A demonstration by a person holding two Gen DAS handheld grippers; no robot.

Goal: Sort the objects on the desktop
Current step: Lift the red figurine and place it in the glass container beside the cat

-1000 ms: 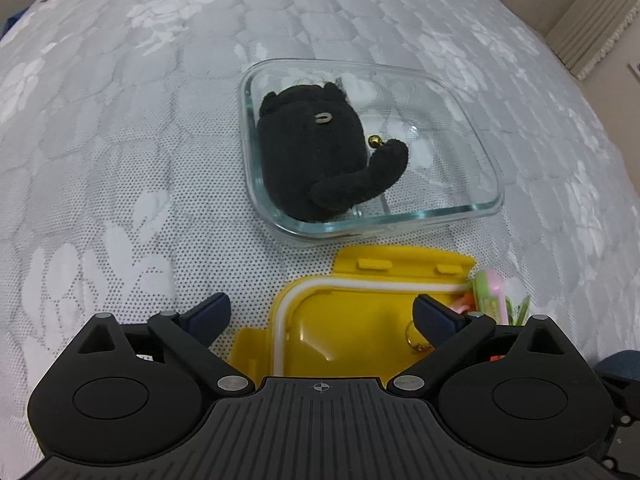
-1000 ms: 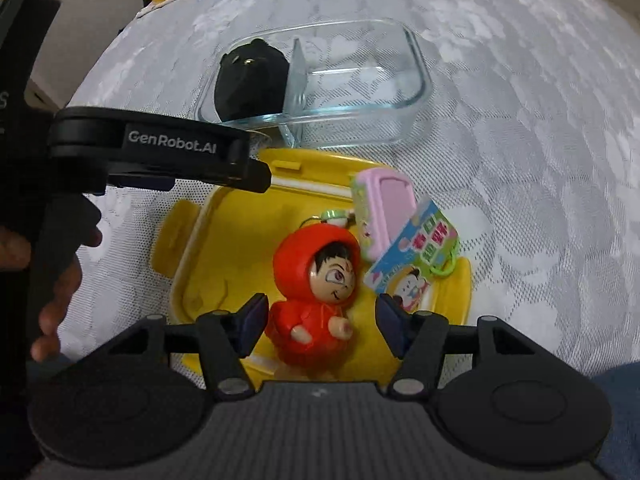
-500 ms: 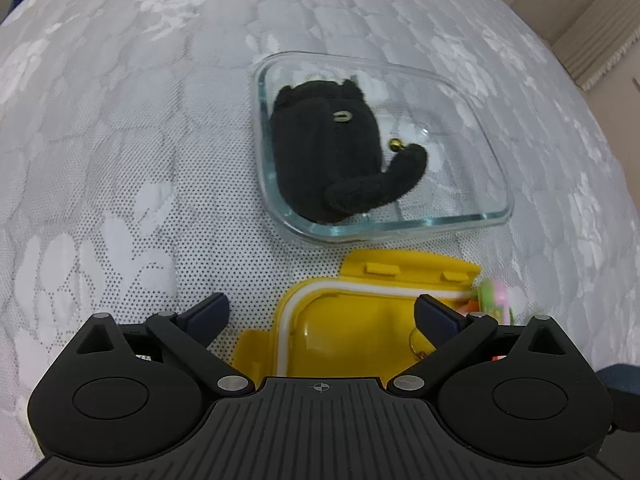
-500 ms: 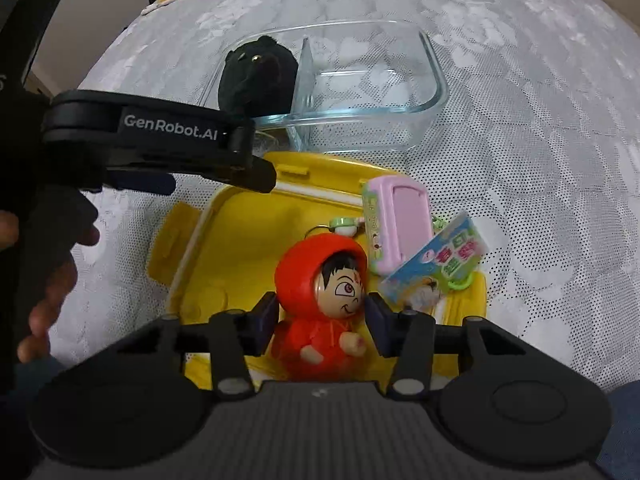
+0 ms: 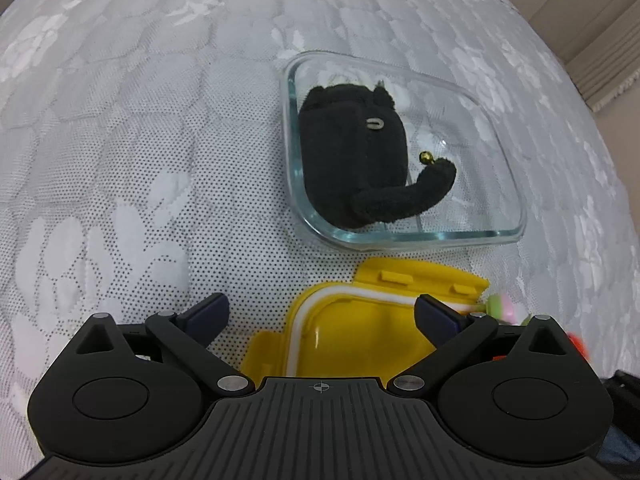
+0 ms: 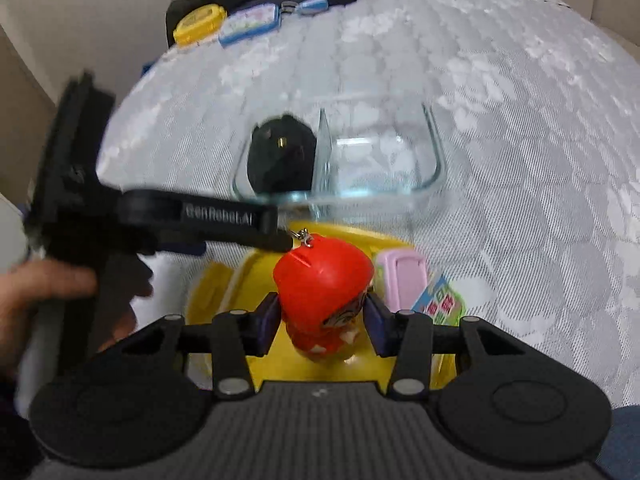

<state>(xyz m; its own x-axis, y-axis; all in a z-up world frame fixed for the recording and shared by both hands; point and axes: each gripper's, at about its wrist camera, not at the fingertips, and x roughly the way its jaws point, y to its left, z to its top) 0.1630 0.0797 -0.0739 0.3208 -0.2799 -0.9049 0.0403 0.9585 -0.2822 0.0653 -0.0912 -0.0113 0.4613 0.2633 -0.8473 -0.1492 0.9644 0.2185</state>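
Right wrist — glossy red hooded figurine (image 6: 322, 276), dome-headed.

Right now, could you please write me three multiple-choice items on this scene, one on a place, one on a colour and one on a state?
1. Where is the black plush?
A. on the yellow lid
B. in the glass dish's left compartment
C. on the cloth beside the dish

2. What colour is the figure's hood?
A. red
B. blue
C. green

3. How is the right gripper?
A. wide open over bare cloth
B. shut on the red figure
C. shut on the pink case

Answers:
1 B, the plush sits left of the divider in the glass dish.
2 A, the hood is red.
3 B, both pads press the figure's sides above the yellow lid.
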